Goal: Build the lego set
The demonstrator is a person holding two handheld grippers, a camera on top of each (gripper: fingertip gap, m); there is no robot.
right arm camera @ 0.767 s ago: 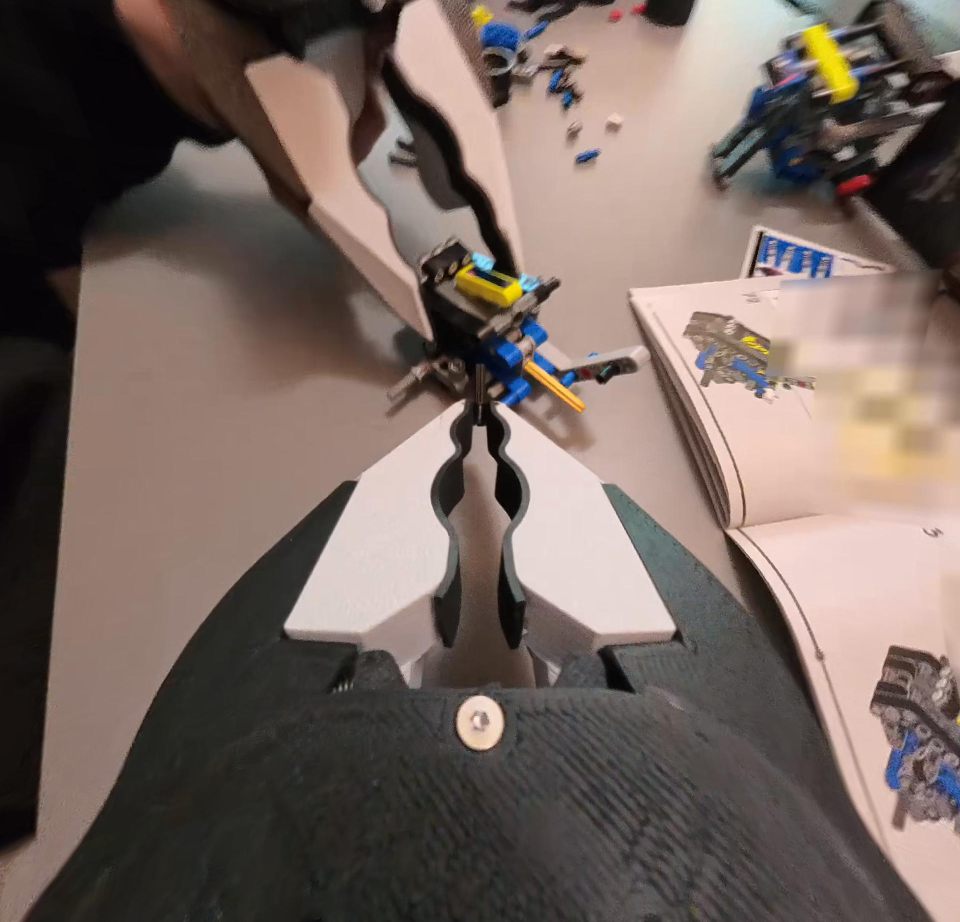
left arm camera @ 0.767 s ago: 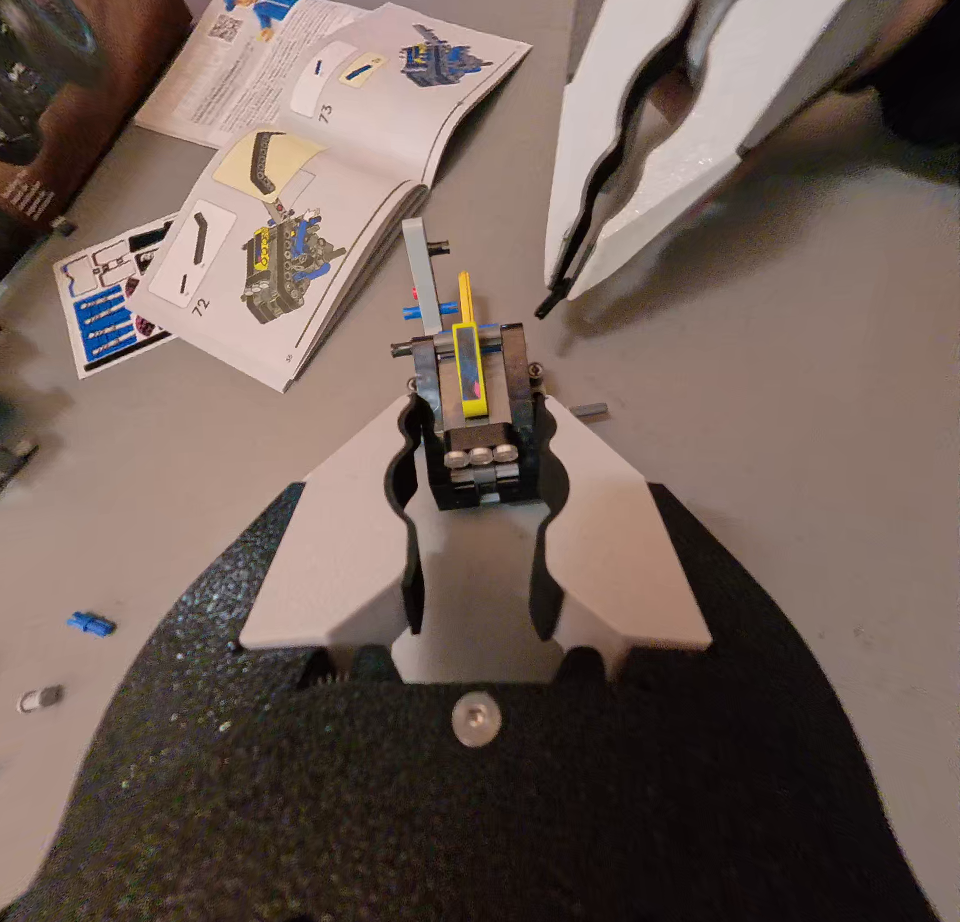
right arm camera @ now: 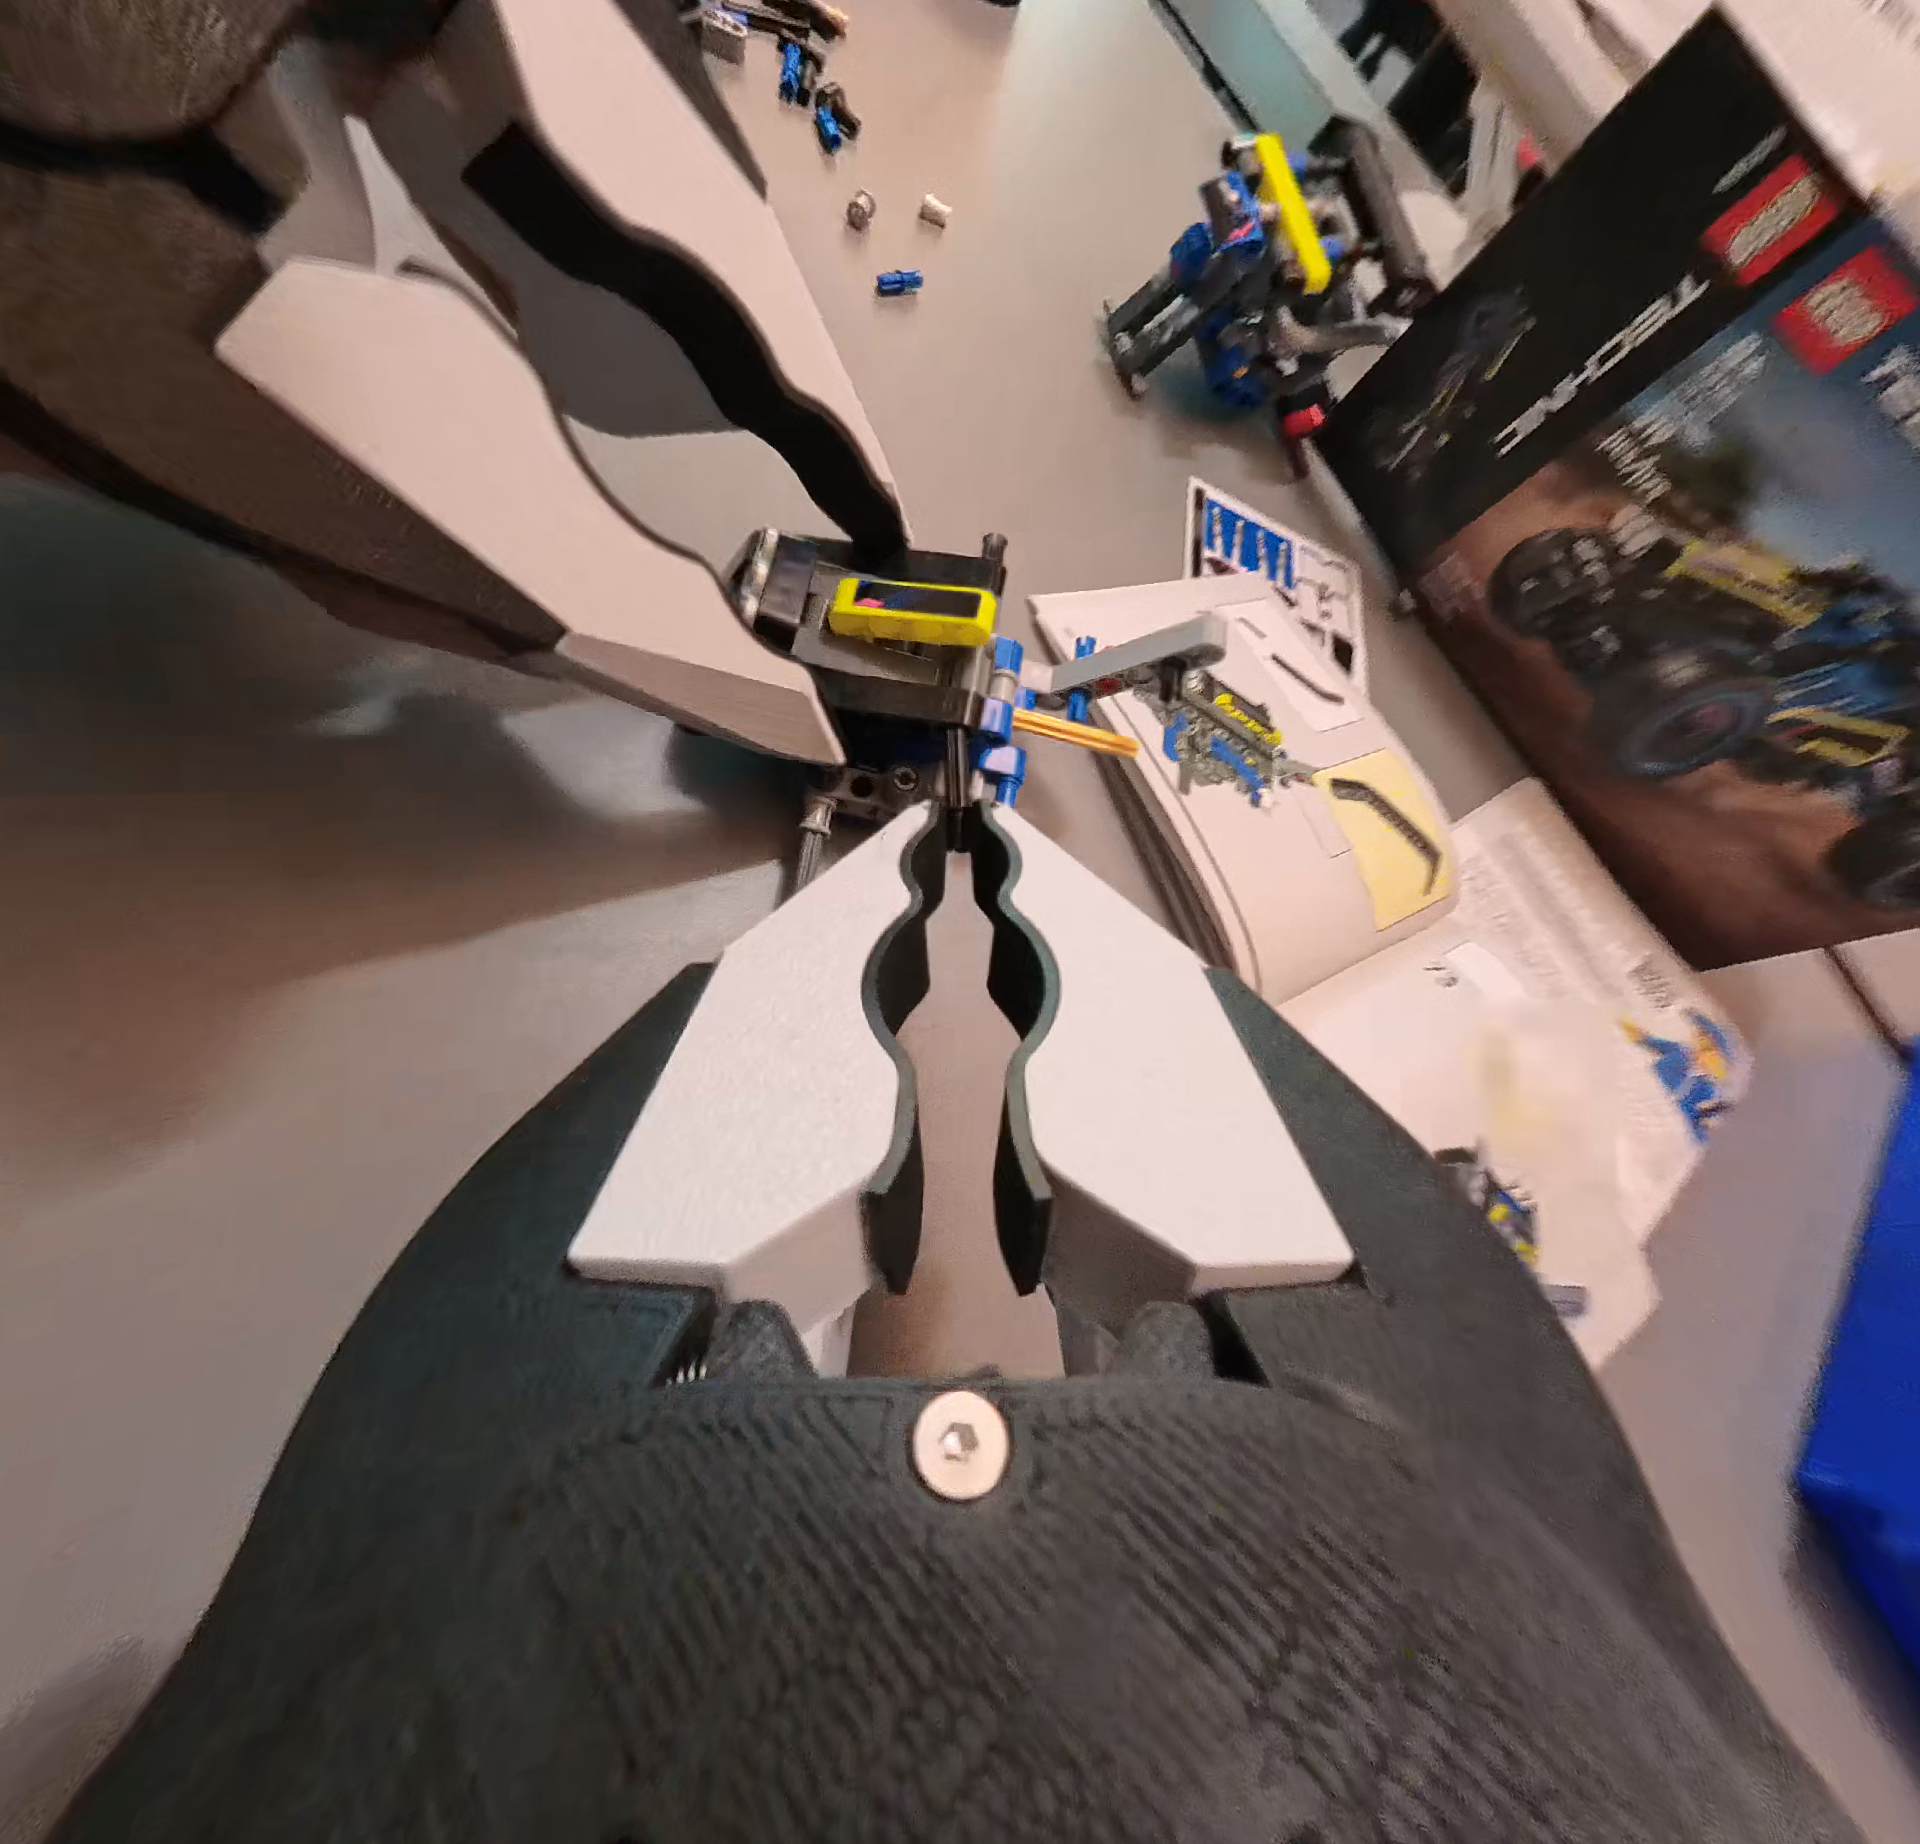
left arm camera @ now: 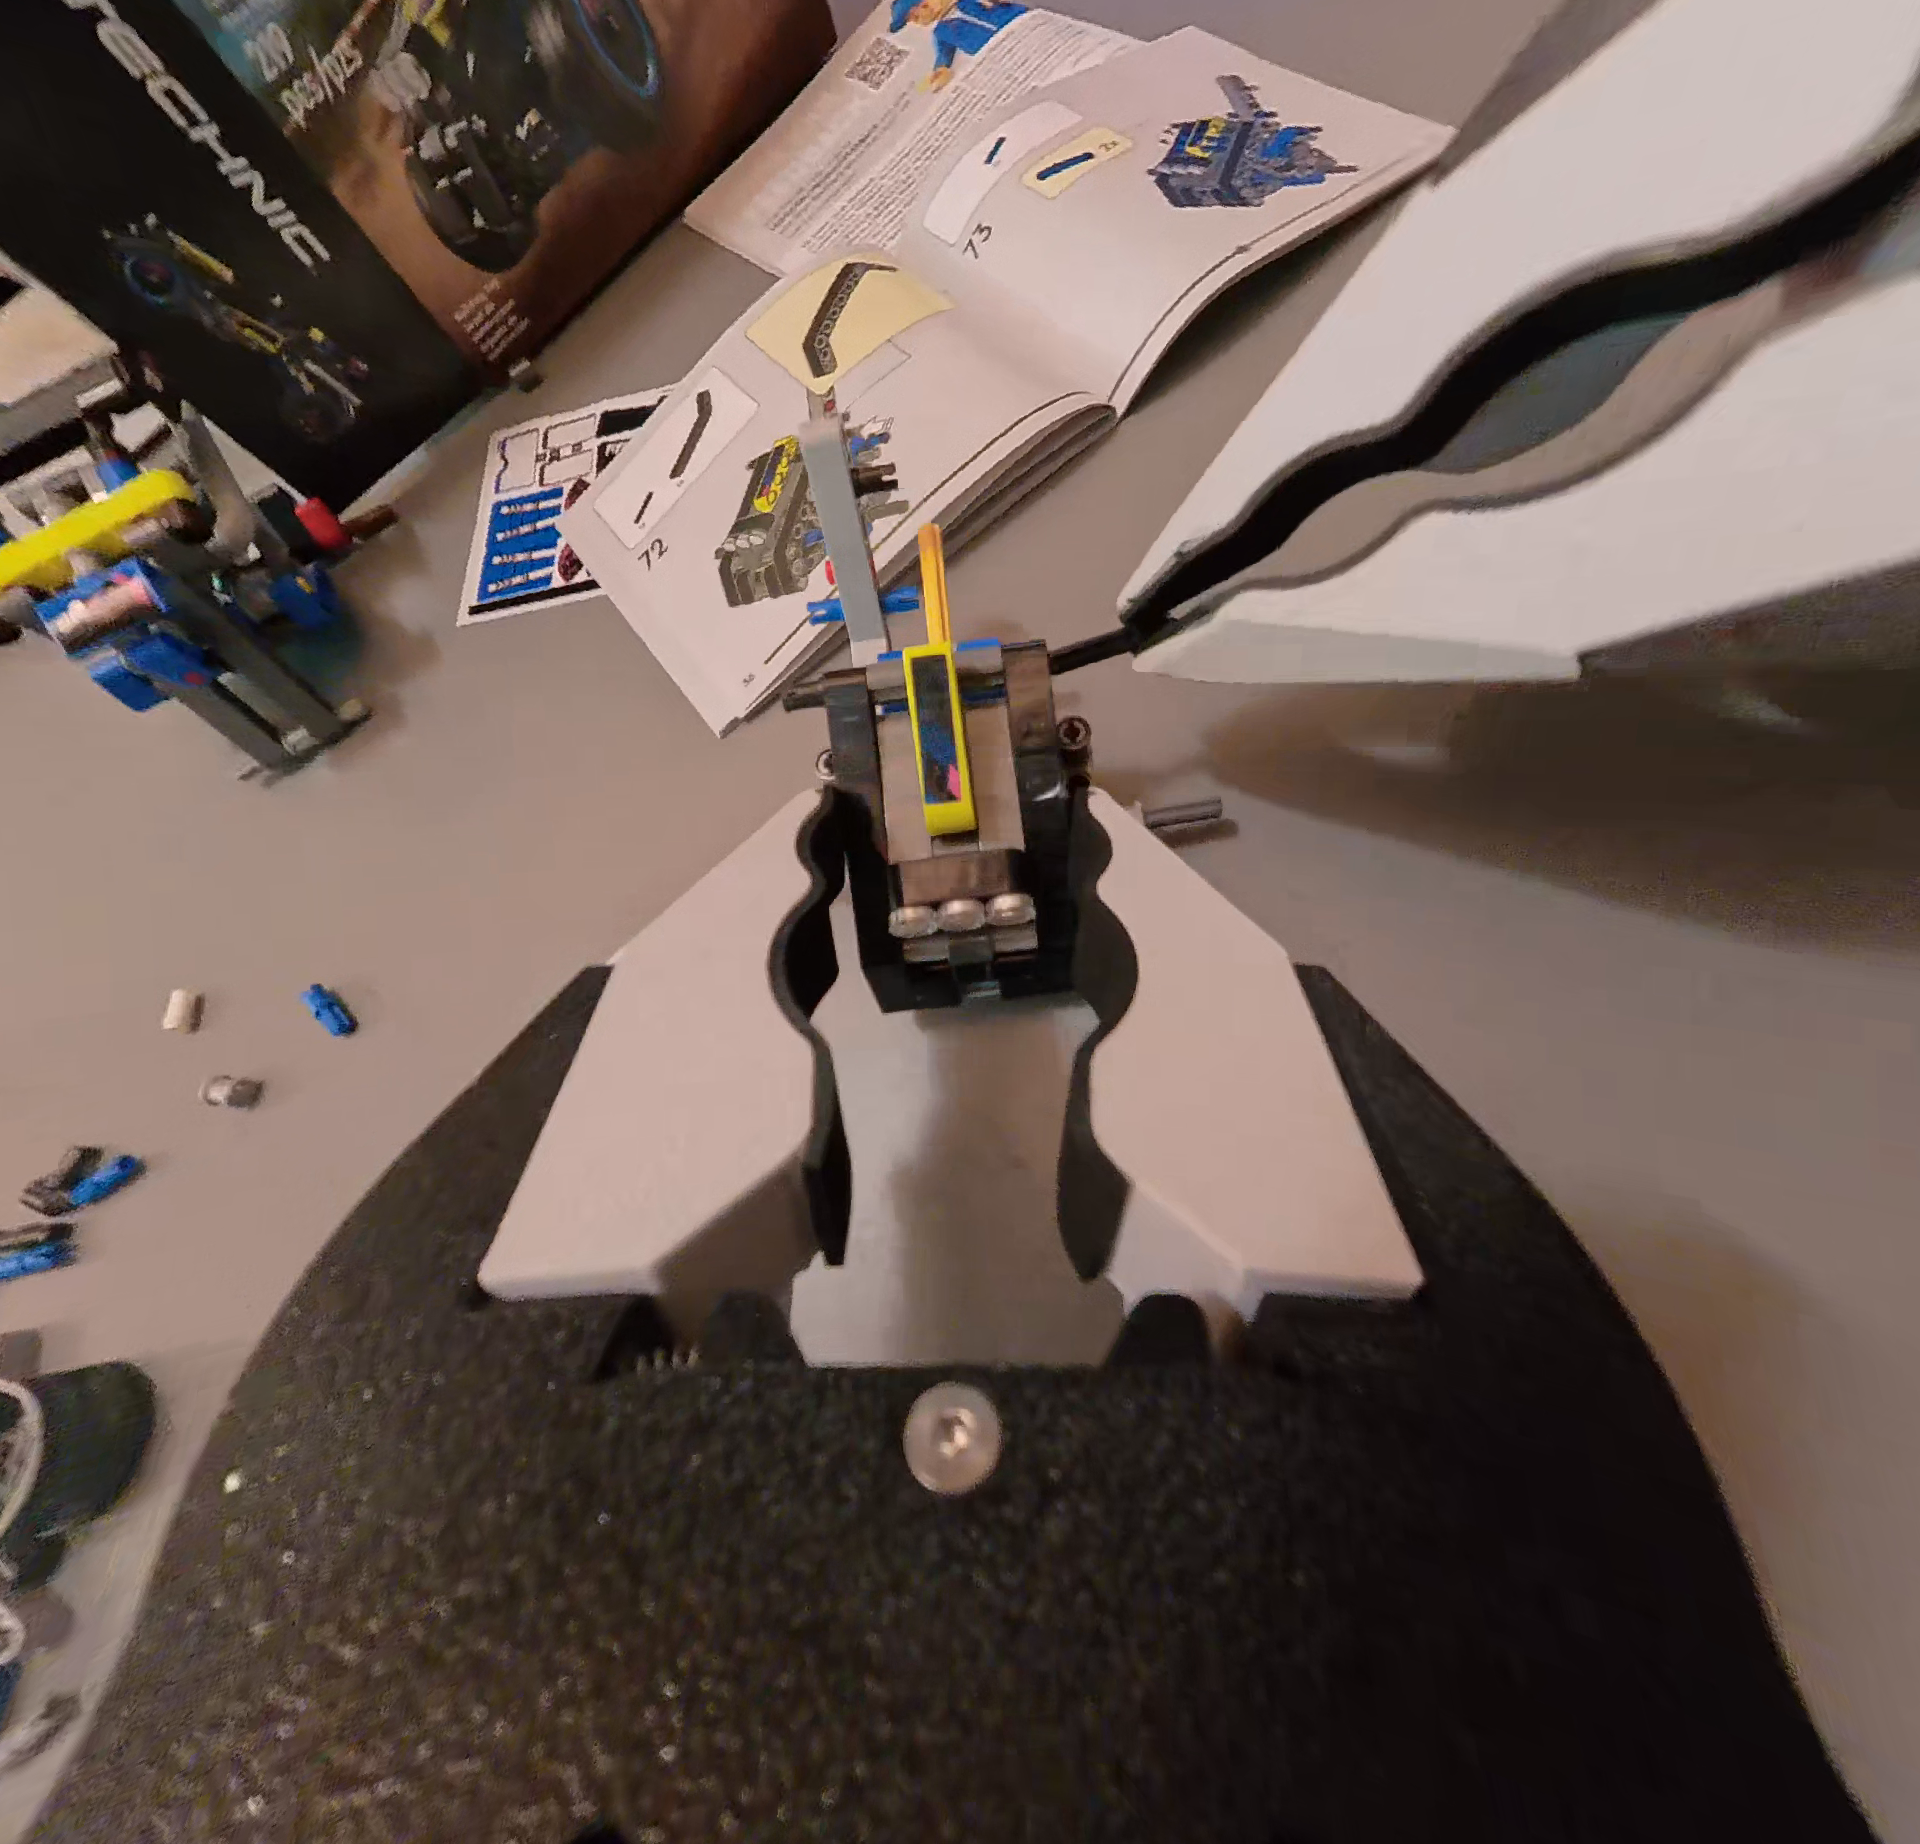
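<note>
My left gripper [left arm camera: 956, 838] is shut on a small black and grey brick assembly [left arm camera: 945, 755] with a yellow piece on top; both pads press its black sides. A grey beam [left arm camera: 847, 537] and a yellow axle [left arm camera: 932, 579] stick out of its far end. My right gripper [right arm camera: 958, 828] is shut on a thin black axle [right arm camera: 954, 766], whose far end reaches the assembly's side [right arm camera: 904, 641] next to blue connectors. In the left wrist view the right gripper [left arm camera: 1132, 631] comes in from the upper right. In the right wrist view the left gripper [right arm camera: 831, 631] comes in from the upper left.
An open instruction booklet [left arm camera: 1039, 267] and a sticker sheet [left arm camera: 530, 527] lie beyond the assembly. A dark set box [left arm camera: 312, 163] stands at the back left. A blue and yellow partly built model [left arm camera: 156, 589] sits at left. Loose small pieces [left arm camera: 327, 1010] and a grey pin [left arm camera: 1184, 814] lie on the grey table. The gap from one gripper's tips to the other's is roughly 4 cm.
My right gripper, still shut on the black axle, has come closer, and the axle's end now meets the assembly's side. The left grasp on the assembly is unchanged.
</note>
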